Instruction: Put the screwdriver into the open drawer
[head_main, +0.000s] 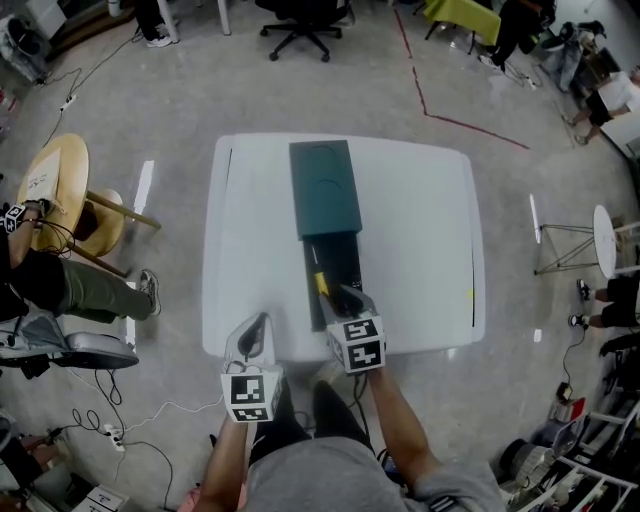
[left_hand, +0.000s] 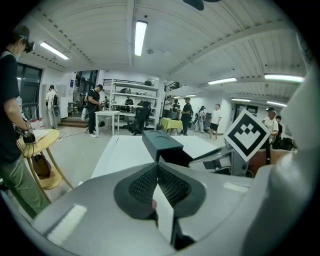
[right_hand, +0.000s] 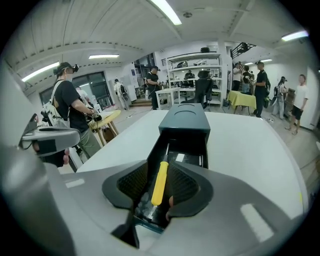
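Note:
The screwdriver (head_main: 321, 284), with a yellow handle, lies lengthwise inside the open drawer (head_main: 342, 258) of the dark green cabinet (head_main: 325, 188) on the white table (head_main: 420, 230). In the right gripper view the screwdriver (right_hand: 160, 182) shows between the pads of my right gripper (right_hand: 160, 166), with a gap on each side; the jaws are open and hover just above the drawer (right_hand: 189, 150). My left gripper (head_main: 257, 324) stays over the table's near edge, left of the drawer. Its pads meet at the tips in the left gripper view (left_hand: 157, 166), with nothing between them.
A round wooden stool (head_main: 60, 190) and a seated person (head_main: 60, 285) are on the floor to the left. A small white round table (head_main: 605, 240) stands to the right, an office chair (head_main: 300, 25) beyond the table. Cables run across the floor near my feet.

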